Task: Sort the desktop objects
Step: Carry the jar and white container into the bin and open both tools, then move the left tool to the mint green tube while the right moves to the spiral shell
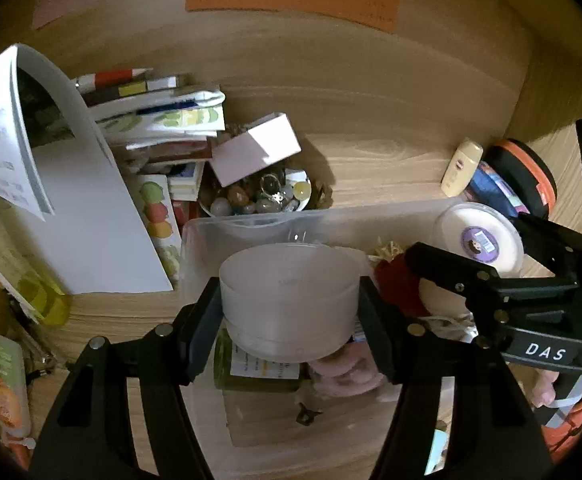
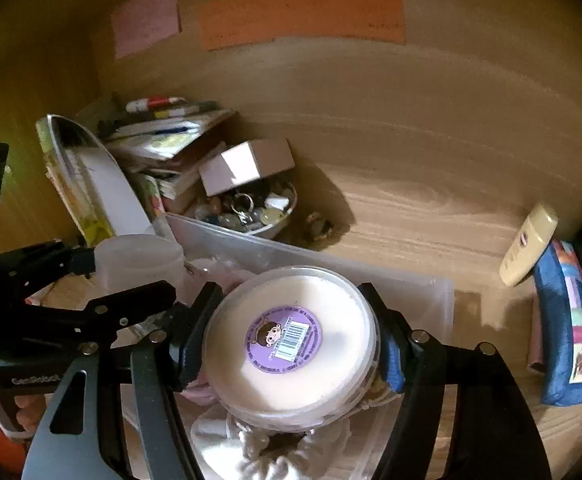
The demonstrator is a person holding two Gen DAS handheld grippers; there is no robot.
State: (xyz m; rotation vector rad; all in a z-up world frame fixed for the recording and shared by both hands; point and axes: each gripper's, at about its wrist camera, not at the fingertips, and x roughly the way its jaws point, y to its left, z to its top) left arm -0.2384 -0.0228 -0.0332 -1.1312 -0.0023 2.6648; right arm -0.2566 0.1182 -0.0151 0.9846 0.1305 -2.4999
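Note:
My left gripper [image 1: 291, 312] is shut on a frosted white round jar [image 1: 289, 296] and holds it over a clear plastic bin [image 1: 251, 220]. My right gripper [image 2: 291, 344] is shut on a round cream-filled tub [image 2: 291, 340] with a purple barcode sticker, above the same bin [image 2: 431, 296]. The tub also shows in the left wrist view [image 1: 477, 240], and the frosted jar in the right wrist view [image 2: 139, 264]. In the bin lie a green jar [image 1: 251, 372], a pink item [image 1: 343, 376], a red item [image 1: 395, 284] and white knitted cloth [image 2: 275, 448].
A pile of books and papers [image 1: 151, 128] stands at back left, with a white box [image 1: 255, 148] on a bowl of stones [image 1: 259, 196]. A cream bottle [image 2: 527, 244], blue pouch [image 2: 567, 328] and orange-black case [image 1: 527, 176] lie right. Notes hang on the wooden wall [image 2: 303, 12].

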